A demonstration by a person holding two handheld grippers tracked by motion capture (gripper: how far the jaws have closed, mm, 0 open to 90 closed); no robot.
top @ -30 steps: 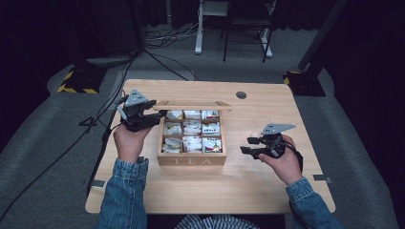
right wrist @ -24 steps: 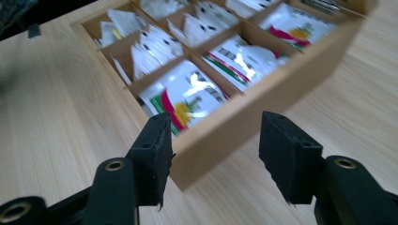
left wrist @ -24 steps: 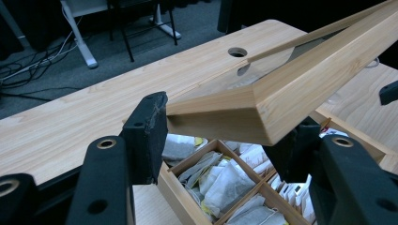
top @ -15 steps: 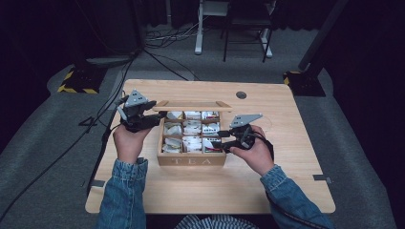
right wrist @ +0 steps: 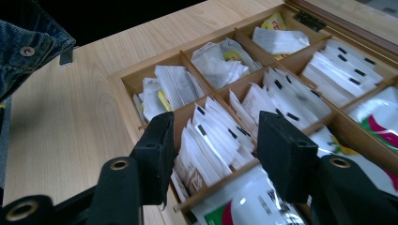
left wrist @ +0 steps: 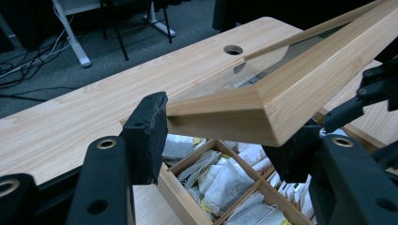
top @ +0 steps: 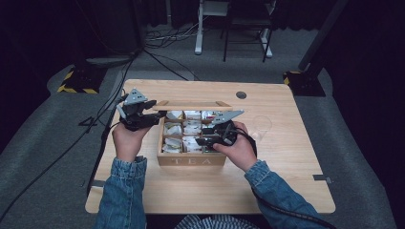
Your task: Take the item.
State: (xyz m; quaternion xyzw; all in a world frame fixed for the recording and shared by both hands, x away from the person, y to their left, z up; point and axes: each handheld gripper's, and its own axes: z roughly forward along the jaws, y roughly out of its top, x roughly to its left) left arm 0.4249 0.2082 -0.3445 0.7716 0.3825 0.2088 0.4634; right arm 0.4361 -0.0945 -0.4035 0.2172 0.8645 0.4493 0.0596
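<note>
A wooden tea box point(top: 191, 160) marked TEA stands mid-table, its compartments packed with tea bags point(top: 184, 129). Its glass-paned lid point(top: 191, 106) is raised at the back. My left gripper point(top: 154, 114) is at the lid's left end; in the left gripper view its jaws clamp the lid's wooden corner point(left wrist: 263, 108), so the left gripper point(left wrist: 223, 140) is shut on the lid. My right gripper point(top: 204, 138) hovers over the box's right half. In the right gripper view it point(right wrist: 218, 140) stands open above a row of white tea bags point(right wrist: 206, 136), touching nothing.
A round cable hole point(top: 241, 95) sits at the table's far side. Something clear and round point(top: 261, 125) rests to the right of the box. Bare tabletop point(top: 296, 167) spreads right of and in front of the box. Cables trail off the table's left edge.
My right gripper has moved left from the table's right side to above the box's compartments. The left gripper has stayed at the raised lid.
</note>
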